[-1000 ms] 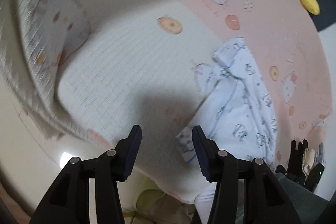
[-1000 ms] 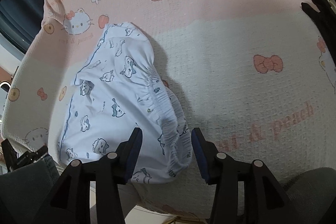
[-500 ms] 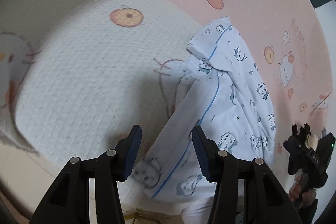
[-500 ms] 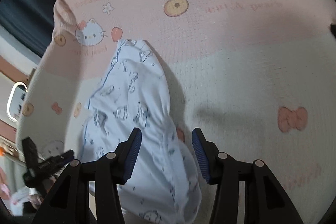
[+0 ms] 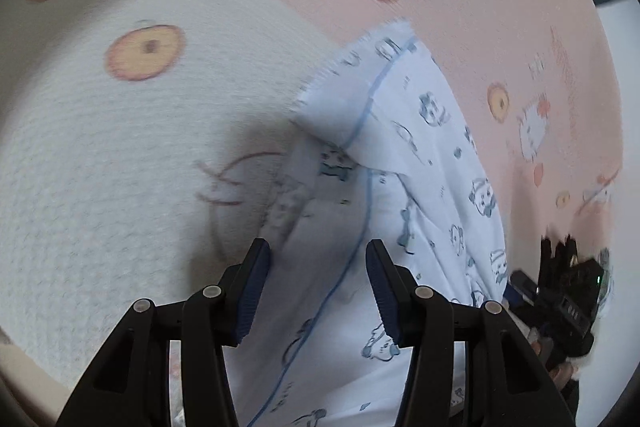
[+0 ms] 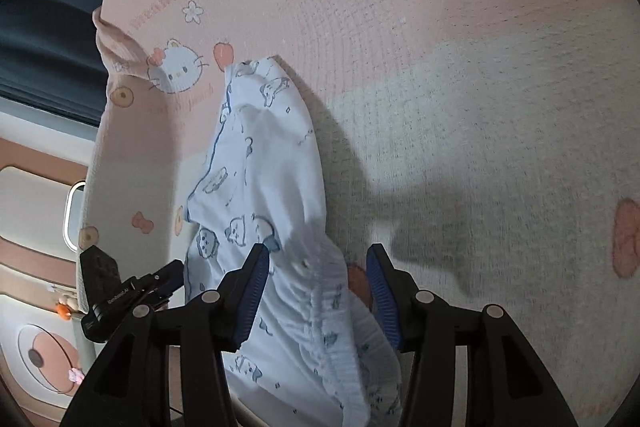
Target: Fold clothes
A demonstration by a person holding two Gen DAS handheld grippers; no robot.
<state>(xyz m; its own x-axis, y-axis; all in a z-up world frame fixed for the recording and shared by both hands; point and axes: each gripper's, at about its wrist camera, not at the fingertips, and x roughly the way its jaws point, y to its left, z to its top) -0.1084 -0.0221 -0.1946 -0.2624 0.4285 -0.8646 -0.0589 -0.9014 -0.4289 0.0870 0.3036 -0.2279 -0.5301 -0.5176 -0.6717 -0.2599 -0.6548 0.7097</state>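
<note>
The left gripper (image 5: 316, 291) and right gripper (image 6: 318, 293) are being held with jaws apart over the shorts (image 6: 264, 179). Their gathered waistband is being shown only in the right view. They are lying lengthwise away across the blanket (image 6: 460, 107).

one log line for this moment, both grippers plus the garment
left gripper: open over shorts | right gripper: open at waistband | shorts: bunched on blanket, unfolded
</note>
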